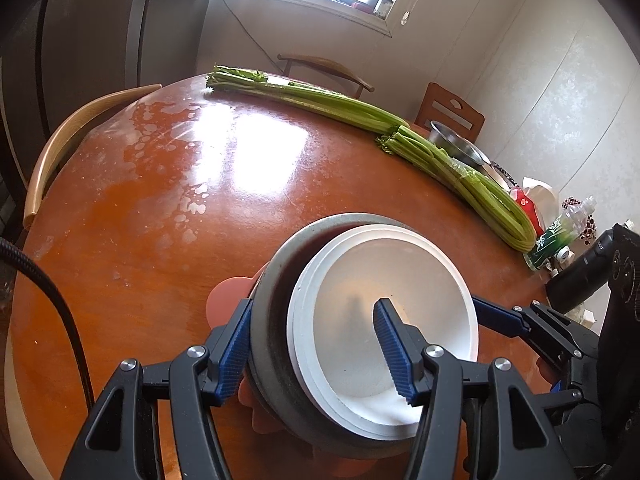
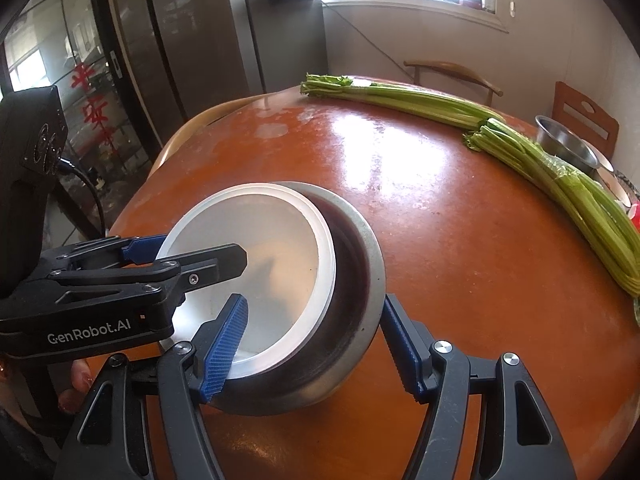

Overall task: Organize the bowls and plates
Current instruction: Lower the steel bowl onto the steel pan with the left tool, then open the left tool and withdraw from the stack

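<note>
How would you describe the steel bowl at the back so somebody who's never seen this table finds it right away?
Start at the round reddish-brown table and follow the long celery bundles to its far right edge. The empty steel bowl stands just behind them, before a wooden chair. Unlike the near grey bowl, it holds no white dishes.

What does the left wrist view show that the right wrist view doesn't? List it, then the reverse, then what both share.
Only the left wrist view: a pink plate under the grey bowl, a plastic bottle and a red-and-white packet at the table's far right edge.

Only the right wrist view: a glass door with red characters at left.

Both: the white bowl nested tilted in the grey bowl, with the left gripper and right gripper each straddling the nested rims, celery, a steel bowl, the orange table, and the window.
</note>
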Available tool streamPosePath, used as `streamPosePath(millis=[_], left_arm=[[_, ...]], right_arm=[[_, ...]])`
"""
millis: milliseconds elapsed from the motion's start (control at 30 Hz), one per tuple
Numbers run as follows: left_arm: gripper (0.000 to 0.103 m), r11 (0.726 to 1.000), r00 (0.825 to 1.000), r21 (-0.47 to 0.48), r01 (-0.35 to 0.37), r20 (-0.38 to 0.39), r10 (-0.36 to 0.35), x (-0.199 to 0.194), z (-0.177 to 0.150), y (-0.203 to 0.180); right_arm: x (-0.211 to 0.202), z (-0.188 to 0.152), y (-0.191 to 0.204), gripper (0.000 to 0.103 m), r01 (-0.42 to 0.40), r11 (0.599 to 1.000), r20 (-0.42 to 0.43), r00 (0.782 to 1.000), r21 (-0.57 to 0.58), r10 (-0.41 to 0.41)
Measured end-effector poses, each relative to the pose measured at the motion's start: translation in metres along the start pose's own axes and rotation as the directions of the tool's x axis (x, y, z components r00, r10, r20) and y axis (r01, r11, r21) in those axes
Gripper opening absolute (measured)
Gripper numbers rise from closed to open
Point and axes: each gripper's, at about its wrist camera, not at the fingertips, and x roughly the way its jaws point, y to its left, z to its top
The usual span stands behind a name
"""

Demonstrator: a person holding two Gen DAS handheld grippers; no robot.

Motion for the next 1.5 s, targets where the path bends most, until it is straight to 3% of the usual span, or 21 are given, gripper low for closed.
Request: streamPosePath(millis=[733,1500], left_arm=[[0.061,0.995,0.991,0.021,-0.094,0.102,0.092,-0.064,-0.021,-0.017],[0.063,0.973,0.97,0.092,-0.213,0.136,0.2,-0.097,-0.127,-0.069]], right_arm=[[-0.054,-0.018,0.008,0.07,0.023,0.999,0.109,0.994,-0.027,-0.02],[-0.106,-0.131,0.011,0.071,0.091,0.995,0.165,0.981,0.048,-0.098]])
